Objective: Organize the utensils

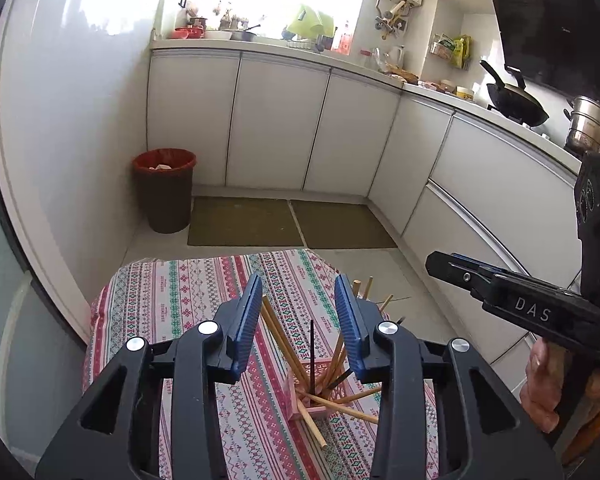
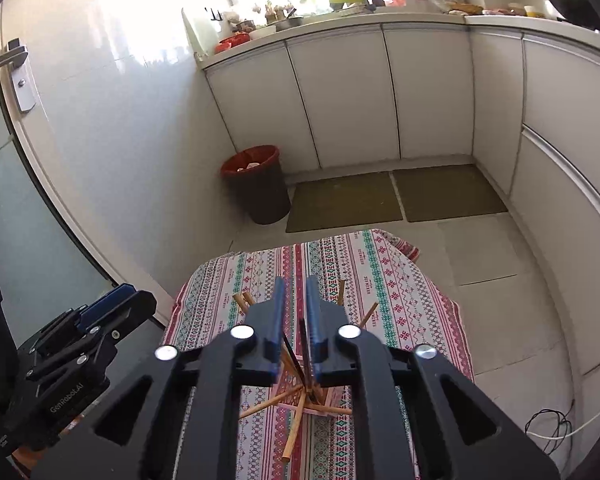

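A pink utensil holder stands on a small table with a patterned cloth. Several wooden chopsticks and one black chopstick splay out of it. My left gripper is open and empty, hovering above the holder. In the right wrist view the holder sits below my right gripper, whose jaws are narrowly apart with a dark chopstick standing between them; contact is unclear. One wooden chopstick leans out toward the front.
A brown bin with a red liner stands on the floor by the white cabinets. Two mats lie beyond the table. A wok and pot sit on the stove at right.
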`<state>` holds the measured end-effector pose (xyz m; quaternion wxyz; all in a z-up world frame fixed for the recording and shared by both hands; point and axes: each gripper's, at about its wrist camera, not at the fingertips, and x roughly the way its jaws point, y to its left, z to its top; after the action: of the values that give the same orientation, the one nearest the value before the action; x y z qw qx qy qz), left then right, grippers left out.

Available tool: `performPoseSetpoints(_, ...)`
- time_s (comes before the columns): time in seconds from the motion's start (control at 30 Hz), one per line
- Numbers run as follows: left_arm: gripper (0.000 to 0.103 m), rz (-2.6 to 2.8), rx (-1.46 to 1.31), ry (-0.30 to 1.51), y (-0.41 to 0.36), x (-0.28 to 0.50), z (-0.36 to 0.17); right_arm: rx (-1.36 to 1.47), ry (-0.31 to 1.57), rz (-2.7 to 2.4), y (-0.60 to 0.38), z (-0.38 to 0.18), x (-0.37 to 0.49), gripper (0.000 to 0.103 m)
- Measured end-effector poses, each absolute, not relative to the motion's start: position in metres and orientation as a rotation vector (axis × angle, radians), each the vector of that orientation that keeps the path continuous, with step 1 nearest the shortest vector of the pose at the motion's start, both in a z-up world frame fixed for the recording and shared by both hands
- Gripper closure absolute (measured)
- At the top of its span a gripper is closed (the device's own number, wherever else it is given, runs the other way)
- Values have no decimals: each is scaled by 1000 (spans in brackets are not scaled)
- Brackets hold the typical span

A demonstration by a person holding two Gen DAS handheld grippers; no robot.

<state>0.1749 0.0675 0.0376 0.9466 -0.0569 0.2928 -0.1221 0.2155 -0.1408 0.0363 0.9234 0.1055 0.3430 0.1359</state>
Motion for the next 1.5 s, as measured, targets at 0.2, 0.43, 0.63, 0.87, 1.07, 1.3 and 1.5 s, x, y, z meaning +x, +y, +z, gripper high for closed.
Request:
performPoseSetpoints(0.2,59,-212,-120,541,69,155,56,154,645,204,-145,57,195,61)
performPoseSetpoints(0.43,34,-113,-70,470,53,120,71,11,575,53,-145,60,150,60)
performPoseSetpoints(0.63,21,-58,-24,446,38,90,69,-3,548,-8,-154,56,115,41)
performPoseSetpoints(0.87,7,31,-15,425,27,54,58,-17,522,-110,-161,47,73,18)
performPoseSetpoints(1.07,7,70,-44,433,21,29,48,37,513,-192,-171,37,39,7)
performPoseSetpoints(1.3,7,117,-92,451,20,14,48,107,494,-282,-185,34,14,7)
performPoseSetpoints(1.5,7,122,-99,485,15,10,45,138,506,-309,-196,30,7,7)
